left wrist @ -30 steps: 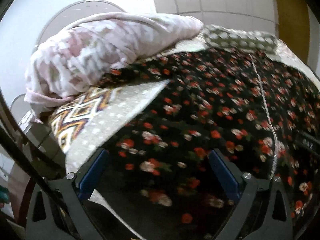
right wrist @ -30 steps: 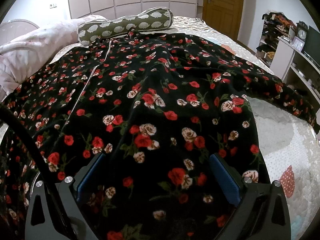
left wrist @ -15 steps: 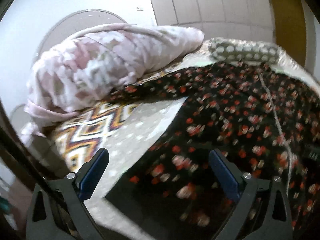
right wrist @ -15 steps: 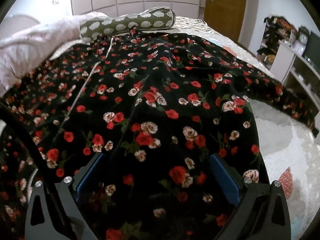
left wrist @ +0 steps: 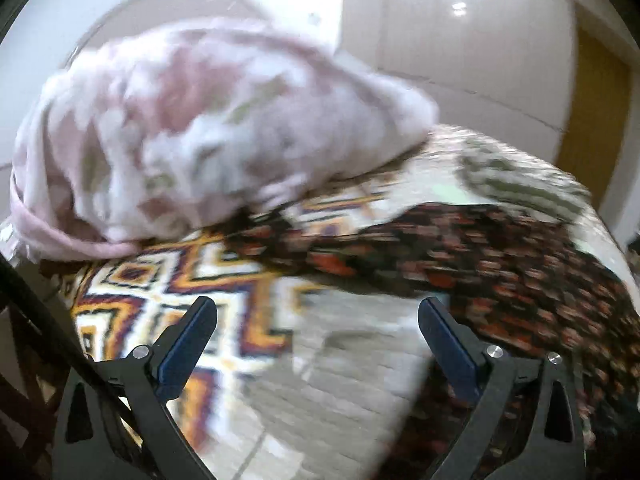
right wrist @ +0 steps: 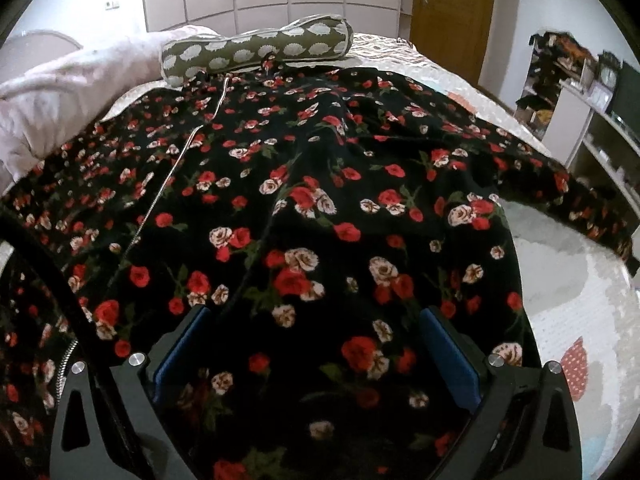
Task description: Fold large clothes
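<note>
Two tongs are in play, and neither one holds anything. The left tongs [left wrist: 318, 336] stand wide over the left side of the bed [left wrist: 352, 392], above bare quilted cover and a zigzag-patterned spread [left wrist: 160, 296]; that view is smeared with blur, so fine detail is lost. Far left on the bed sits a heaped pink blanket [left wrist: 192, 132]. The left sleeve [left wrist: 400, 248] of the floral garment [right wrist: 320, 200] runs out from the body toward that heap, just beyond the left fingertips.

Moving right, the garment lies spread face up across the bed, its zip [right wrist: 176, 168] running from near left to the far collar, which touches a green patterned bolster [right wrist: 256, 50]. The right tongs [right wrist: 316, 356] also stand wide, low over the near hem area; whether the blue pads [right wrist: 448, 356] touch the cloth I cannot tell. Farther right the other sleeve [right wrist: 560, 192] stretches toward a shelf unit [right wrist: 580, 112] beside the bed.

By my reading the folding has not begun: the garment is laid out and the sleeves are unfolded. The left sleeve looks like the first target. The next move calls for closing the left tongs on its edge without pinching the spread underneath, then carrying it inward across the body.
</note>
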`<control>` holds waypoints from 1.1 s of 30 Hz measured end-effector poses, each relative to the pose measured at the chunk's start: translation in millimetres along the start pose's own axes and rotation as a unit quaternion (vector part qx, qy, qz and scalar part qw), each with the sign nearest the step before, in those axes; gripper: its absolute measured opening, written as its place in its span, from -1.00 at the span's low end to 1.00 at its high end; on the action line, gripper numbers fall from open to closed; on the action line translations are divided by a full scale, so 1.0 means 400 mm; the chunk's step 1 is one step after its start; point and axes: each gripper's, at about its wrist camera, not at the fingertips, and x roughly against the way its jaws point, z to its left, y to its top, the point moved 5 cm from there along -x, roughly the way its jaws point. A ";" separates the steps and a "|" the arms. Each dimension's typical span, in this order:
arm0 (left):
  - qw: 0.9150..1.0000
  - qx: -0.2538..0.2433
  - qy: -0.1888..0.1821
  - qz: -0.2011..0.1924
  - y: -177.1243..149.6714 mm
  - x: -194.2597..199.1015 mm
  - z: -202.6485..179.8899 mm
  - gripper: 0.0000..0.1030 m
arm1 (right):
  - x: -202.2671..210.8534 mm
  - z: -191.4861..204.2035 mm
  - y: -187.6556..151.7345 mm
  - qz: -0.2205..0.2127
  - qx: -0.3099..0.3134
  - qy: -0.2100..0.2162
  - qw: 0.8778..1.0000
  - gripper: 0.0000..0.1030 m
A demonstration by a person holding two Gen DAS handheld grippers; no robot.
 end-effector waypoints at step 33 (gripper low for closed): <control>0.957 0.261 -0.062 0.112 -0.022 -0.294 0.377 -0.76 | -0.002 0.003 0.001 0.000 0.001 -0.003 1.000 1.00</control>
